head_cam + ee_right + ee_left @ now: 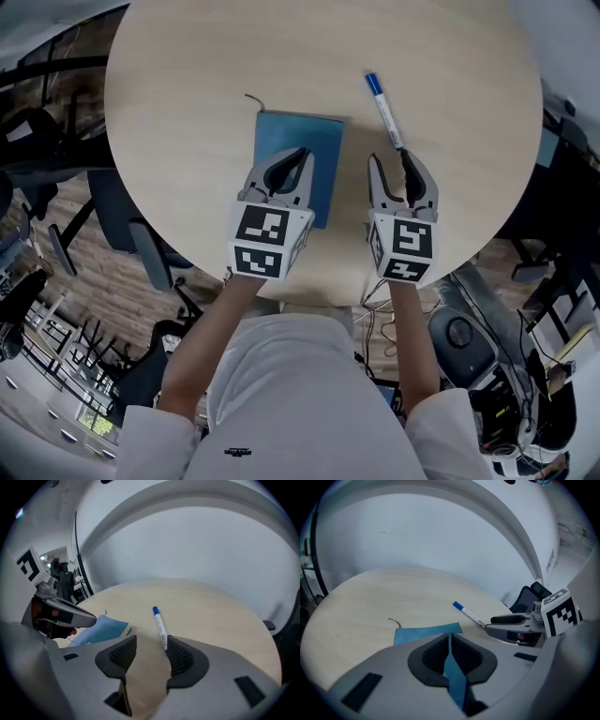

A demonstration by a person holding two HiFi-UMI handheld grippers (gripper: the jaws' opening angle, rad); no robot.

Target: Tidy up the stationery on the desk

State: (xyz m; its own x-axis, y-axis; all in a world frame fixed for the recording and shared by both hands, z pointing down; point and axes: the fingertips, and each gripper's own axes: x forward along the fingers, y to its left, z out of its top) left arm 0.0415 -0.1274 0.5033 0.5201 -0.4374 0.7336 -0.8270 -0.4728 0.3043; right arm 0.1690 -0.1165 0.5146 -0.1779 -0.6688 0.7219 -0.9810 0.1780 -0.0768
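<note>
A blue notebook (323,150) lies on the round wooden table (187,112), with a thin dark cord (253,98) sticking out at its far left corner. My left gripper (300,153) is over its near part and shut on it. In the left gripper view a blue sliver of the notebook (422,633) runs between the closed jaws of the left gripper (449,641). A white pen with a blue cap (384,111) lies to the right. My right gripper (390,161) is open. The pen's (159,625) near end rests by the right jaw, with bare table between the jaws of the right gripper (151,641).
The table's near edge (328,298) is just below both grippers. Office chairs (141,244) stand on the floor to the left, and cables and gear (469,337) lie to the right. A white wall (440,541) rises behind the table.
</note>
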